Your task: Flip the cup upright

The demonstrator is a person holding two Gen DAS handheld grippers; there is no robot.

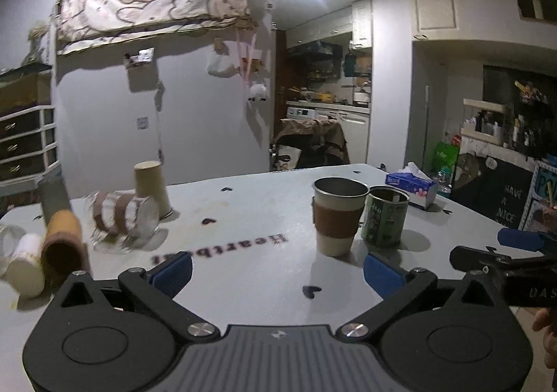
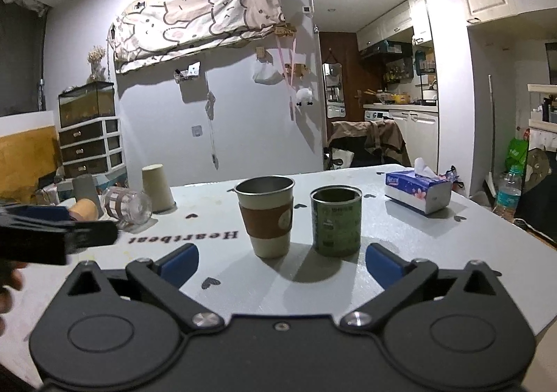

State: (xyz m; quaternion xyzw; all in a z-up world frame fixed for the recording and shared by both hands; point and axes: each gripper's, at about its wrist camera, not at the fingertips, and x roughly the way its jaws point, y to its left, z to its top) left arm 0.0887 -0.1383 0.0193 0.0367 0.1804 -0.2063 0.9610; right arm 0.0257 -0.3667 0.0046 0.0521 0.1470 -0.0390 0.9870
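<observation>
Two cups stand upright mid-table: a metal cup with a brown sleeve (image 1: 337, 218) (image 2: 266, 218) and a green tin cup (image 1: 384, 216) (image 2: 336, 221). At the left, a clear glass with brown bands (image 1: 122, 218) (image 2: 127, 205) lies on its side. A brown cup (image 1: 62, 245) (image 2: 83, 210) and a white cup (image 1: 26, 268) also lie on their sides. A beige paper cup (image 1: 151, 188) (image 2: 157, 187) and a grey cup (image 1: 54, 195) (image 2: 85, 189) stand upside down. My left gripper (image 1: 278, 273) is open and empty, in front of the cups. My right gripper (image 2: 280, 263) is open and empty, facing the two upright cups.
A blue tissue box (image 1: 412, 186) (image 2: 419, 188) sits at the table's far right. The white table (image 1: 243, 218) has "Heartbeat" lettering and heart marks. A drawer unit (image 2: 90, 148) stands beyond the left edge. The right gripper's fingers (image 1: 487, 256) show at the left view's right edge.
</observation>
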